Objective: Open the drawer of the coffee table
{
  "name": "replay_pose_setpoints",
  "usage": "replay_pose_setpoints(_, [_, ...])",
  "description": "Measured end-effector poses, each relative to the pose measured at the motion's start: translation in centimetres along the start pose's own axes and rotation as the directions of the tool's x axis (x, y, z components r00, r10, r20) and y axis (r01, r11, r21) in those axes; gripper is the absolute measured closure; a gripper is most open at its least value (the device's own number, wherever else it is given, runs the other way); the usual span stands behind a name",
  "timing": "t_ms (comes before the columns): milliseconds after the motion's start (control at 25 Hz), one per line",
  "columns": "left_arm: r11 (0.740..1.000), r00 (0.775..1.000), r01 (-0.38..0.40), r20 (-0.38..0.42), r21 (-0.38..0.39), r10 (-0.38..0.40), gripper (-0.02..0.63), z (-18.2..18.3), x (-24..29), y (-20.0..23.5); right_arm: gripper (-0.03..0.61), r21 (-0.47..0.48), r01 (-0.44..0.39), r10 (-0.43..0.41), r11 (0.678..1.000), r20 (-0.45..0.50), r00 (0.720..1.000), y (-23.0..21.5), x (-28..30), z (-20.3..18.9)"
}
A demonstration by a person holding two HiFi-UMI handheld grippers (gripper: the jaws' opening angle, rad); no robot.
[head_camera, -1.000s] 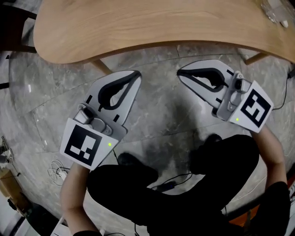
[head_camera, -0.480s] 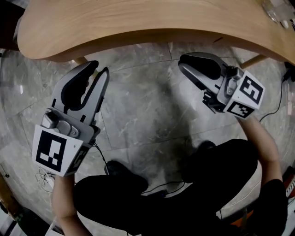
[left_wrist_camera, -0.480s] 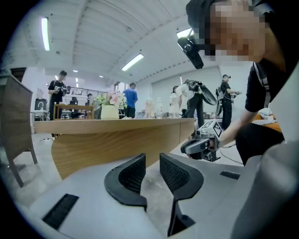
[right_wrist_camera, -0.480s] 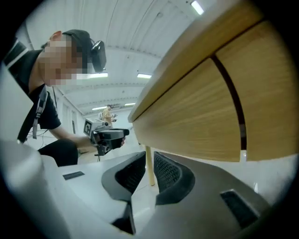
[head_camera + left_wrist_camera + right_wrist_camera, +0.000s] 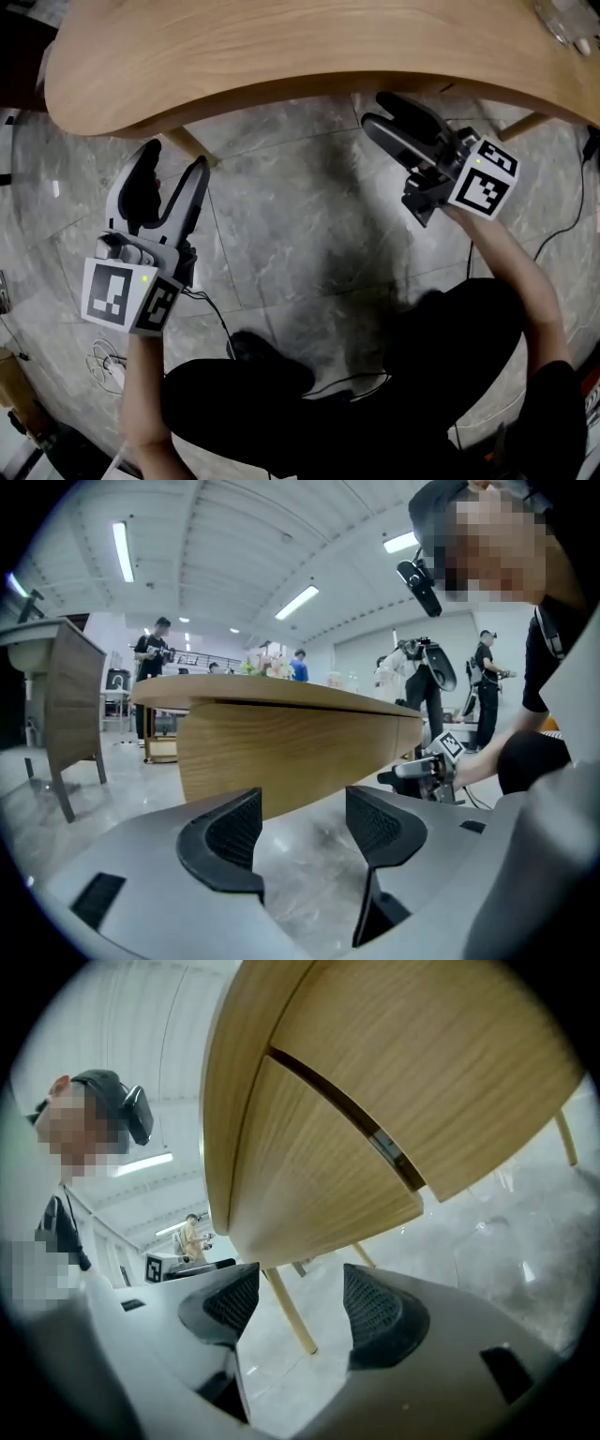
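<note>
The light wooden coffee table [image 5: 281, 47] fills the top of the head view. In the right gripper view a dark seam marks off its drawer front [image 5: 309, 1176], which sits flush with the side. My right gripper [image 5: 375, 114] lies on its side just under the table's rim. Its jaws are opening, and only floor and a leg show between them [image 5: 300, 1302]. My left gripper [image 5: 172, 167] is lower left, short of the rim, and faces the table's side [image 5: 300, 752]. Its jaws are also opening, with nothing between them [image 5: 305, 822].
Slanted wooden legs [image 5: 187, 145] [image 5: 520, 122] stand under the table on grey stone floor. Cables [image 5: 108, 352] lie on the floor at lower left. A glass object [image 5: 562, 23] rests on the tabletop at far right. People and a wooden desk [image 5: 70, 705] stand in the background.
Both grippers have moved closer to the table's edge and gone from shut to open. The right one has rolled onto its side; the left has shifted leftward.
</note>
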State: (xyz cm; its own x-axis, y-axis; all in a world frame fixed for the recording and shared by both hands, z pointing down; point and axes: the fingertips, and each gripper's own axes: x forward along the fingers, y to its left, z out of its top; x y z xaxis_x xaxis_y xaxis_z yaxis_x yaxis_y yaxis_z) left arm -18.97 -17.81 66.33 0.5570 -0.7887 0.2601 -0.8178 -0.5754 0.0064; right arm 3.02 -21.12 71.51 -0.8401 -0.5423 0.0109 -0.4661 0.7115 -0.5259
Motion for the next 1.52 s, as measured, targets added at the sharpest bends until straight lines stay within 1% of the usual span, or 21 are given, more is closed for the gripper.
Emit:
replay_pose_setpoints(80, [0.999,0.999,-0.053,-0.001,0.007,0.053,0.317,-0.2,-0.4,1.2,0.33,0.016,0.004,-0.004,1.0,0.019,1.0,-0.3,0.1,0.3])
replay_pose_setpoints(160, [0.995,0.995,-0.101,0.012,-0.002,0.101,0.305,-0.2,-0.7,2.3,0.324,0.018,0.015,-0.016,1.0,0.032,0.999,-0.7,0.1,0.5])
replay_pose_setpoints(280, [0.984,0.984,-0.176,0.034,-0.014,0.176,0.278,-0.2,-1.2,3.9,0.318,0.02,0.027,-0.028,0.999,0.048,0.998,-1.0,0.5,0.6])
replay_pose_setpoints(360, [0.979,0.978,-0.203,0.046,-0.037,0.204,0.25,-0.2,-1.2,4.7,0.314,0.013,0.032,-0.033,0.999,0.049,0.998,-0.9,0.6,0.6])
replay_pose_setpoints(400, [0.978,0.977,-0.204,0.052,-0.047,0.207,0.226,-0.1,-1.1,4.9,0.314,0.01,0.034,-0.034,0.999,0.05,0.998,-0.8,0.7,0.6])
replay_pose_setpoints(480, [0.977,0.975,-0.206,0.075,-0.051,0.209,0.209,0.2,-0.9,5.3,0.313,0.015,0.036,-0.036,0.999,0.06,0.998,-0.7,0.7,0.8])
replay_pose_setpoints(600, [0.974,0.968,-0.216,0.119,-0.062,0.222,0.184,0.9,-0.7,6.5,0.31,0.055,0.041,-0.046,0.998,0.086,0.995,-0.7,0.6,1.0])
replay_pose_setpoints(680, [0.972,0.963,-0.217,0.142,-0.088,0.227,0.176,1.3,-0.5,7.0,0.308,0.067,0.045,-0.052,0.997,0.096,0.994,-0.9,0.3,1.2])
replay_pose_setpoints(760, [0.972,0.962,-0.214,0.153,-0.096,0.226,0.175,1.7,-0.2,7.0,0.308,0.062,0.048,-0.055,0.997,0.107,0.993,-1.0,-0.2,1.7])
replay_pose_setpoints(920, [0.978,0.971,-0.181,0.139,-0.106,0.194,0.175,1.7,0.6,6.3,0.31,0.068,0.048,-0.057,0.996,0.126,0.99,-1.1,-0.6,2.1])
replay_pose_setpoints(1000, [0.979,0.973,-0.179,0.13,-0.098,0.191,0.175,1.7,0.8,6.1,0.31,0.071,0.045,-0.054,0.996,0.126,0.991,-1.1,-0.7,2.2])
replay_pose_setpoints(1280, [0.978,0.975,-0.174,0.119,-0.112,0.187,0.176,1.5,0.6,6.0,0.31,0.062,0.033,-0.04,0.998,0.113,0.993,-1.1,-0.7,1.9])
replay_pose_setpoints(1520, [0.982,0.979,-0.168,0.098,-0.087,0.176,0.176,1.0,0.1,6.0,0.31,0.036,0.028,-0.031,0.999,0.08,0.996,-0.8,-0.4,1.3])
